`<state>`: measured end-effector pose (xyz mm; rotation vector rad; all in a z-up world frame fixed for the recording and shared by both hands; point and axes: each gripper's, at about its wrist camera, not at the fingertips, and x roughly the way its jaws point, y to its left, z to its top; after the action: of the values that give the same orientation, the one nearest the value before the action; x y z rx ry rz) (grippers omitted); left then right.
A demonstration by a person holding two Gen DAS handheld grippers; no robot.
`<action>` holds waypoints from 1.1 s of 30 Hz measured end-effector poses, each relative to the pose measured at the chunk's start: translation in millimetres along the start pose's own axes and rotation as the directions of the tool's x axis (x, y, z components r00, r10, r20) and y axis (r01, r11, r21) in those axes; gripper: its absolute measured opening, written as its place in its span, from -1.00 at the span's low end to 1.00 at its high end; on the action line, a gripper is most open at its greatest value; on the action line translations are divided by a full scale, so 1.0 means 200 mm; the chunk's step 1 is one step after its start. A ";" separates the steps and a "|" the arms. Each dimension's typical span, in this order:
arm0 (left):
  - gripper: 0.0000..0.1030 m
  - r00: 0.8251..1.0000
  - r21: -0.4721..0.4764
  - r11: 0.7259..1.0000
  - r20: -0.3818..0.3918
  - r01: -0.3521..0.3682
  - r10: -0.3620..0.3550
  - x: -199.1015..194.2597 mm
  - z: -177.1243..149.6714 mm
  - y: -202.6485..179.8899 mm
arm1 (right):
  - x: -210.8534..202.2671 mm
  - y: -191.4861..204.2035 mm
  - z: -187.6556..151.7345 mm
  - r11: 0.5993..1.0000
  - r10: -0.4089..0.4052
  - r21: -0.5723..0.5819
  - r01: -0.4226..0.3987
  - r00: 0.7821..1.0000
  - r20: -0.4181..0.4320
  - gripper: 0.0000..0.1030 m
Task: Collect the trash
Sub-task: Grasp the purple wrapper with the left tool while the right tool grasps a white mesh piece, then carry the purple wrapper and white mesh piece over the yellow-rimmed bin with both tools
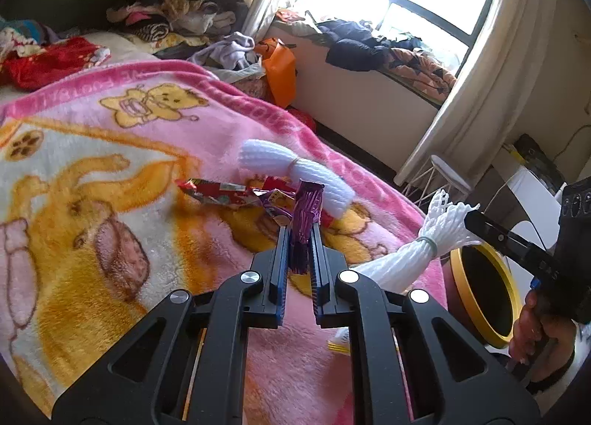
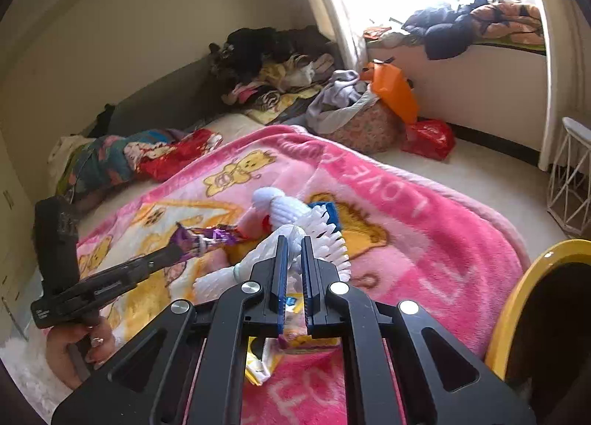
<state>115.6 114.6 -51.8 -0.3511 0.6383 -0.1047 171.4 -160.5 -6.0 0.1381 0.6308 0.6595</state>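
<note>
Pink fleece covers the bed: a blanket (image 1: 110,151) printed with yellow bears, and all the trash I can see lies toward its right edge. Going from the left, a crumpled red wrapper (image 1: 212,193) lies flat on the blanket, with more scraps of foil bunched just beside it. My left tongs (image 1: 300,231) are pinched narrow on a purple wrapper (image 1: 306,211), which stands upright between the jaws and lifts clear of the blanket. Just behind it, a white foam net sleeve (image 1: 295,166), tied at its middle with a band, lies on the fleece. Further right, my right tongs (image 2: 294,240) are clamped on a second foam net (image 1: 413,251), also banded at the waist, held in the air near the blanket's right edge. Under them, in the right wrist view, a small yellow packet (image 2: 258,362) lies on the blanket. Beyond the bed's right edge stands a yellow-rimmed bin (image 1: 484,295), its dark mouth open.
</note>
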 end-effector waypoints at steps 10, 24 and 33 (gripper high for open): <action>-0.87 0.999 0.051 0.998 0.024 0.033 -0.035 -0.09 0.01 -0.14 | -0.16 -0.06 -0.01 0.998 -0.049 0.039 0.047 0.998 0.050 -0.86; -0.87 0.996 0.115 0.990 0.020 0.084 -0.087 -0.12 0.00 -0.34 | -0.33 -0.16 -0.02 0.991 -0.116 0.084 0.107 0.988 0.099 -0.86; -0.87 0.992 0.153 0.980 0.009 0.126 -0.129 -0.12 -0.03 -0.49 | -0.45 -0.24 -0.02 0.980 -0.178 0.114 0.164 0.976 0.126 -0.86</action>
<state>93.1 26.5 -8.6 -0.2450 0.5845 -0.2715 138.4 -253.8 21.2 0.2200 0.5389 0.4470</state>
